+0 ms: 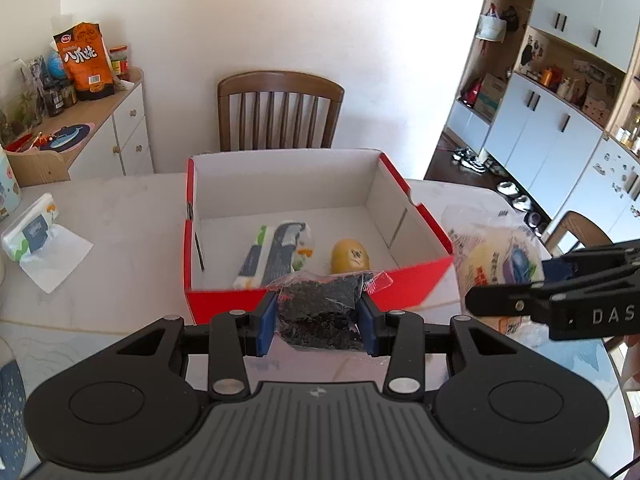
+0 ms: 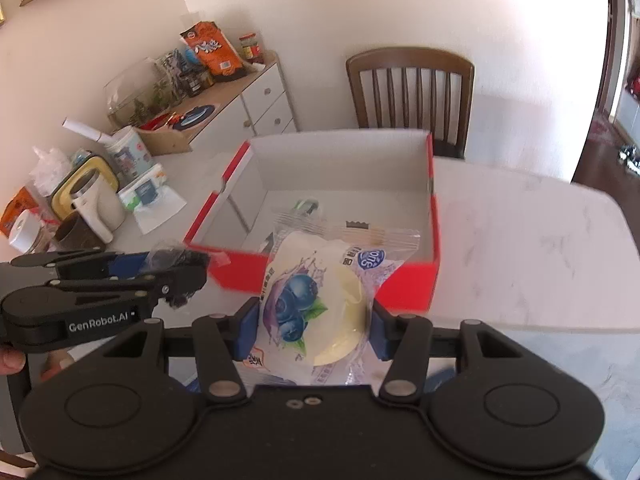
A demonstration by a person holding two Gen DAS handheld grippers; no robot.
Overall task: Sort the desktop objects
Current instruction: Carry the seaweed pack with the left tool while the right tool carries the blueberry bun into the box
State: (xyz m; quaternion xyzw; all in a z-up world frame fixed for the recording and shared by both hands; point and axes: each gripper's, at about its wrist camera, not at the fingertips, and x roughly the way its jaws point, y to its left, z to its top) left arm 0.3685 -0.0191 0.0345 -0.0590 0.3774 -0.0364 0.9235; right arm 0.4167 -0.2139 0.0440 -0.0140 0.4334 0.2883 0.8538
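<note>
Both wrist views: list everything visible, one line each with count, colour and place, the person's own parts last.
Box: one, red outside, white inside, open, on the table.
Tissue pack: one, white and blue, inside the box.
Kiwi: one, yellow-brown, inside the box, right of the tissue pack.
Dark packet: one, clear wrap with black contents, between the left gripper's pads.
Blueberry pastry packet: one, clear wrap, pale cake, held in the right gripper.
Second tissue pack: one, white, on the table left of the box.
Table: one, white marble.
Chair: one, brown wood, behind the box.
Sideboard: one, white, cluttered top, by the wall.
Left gripper: black, blue pads.
Right gripper: black, blue pads.
</note>
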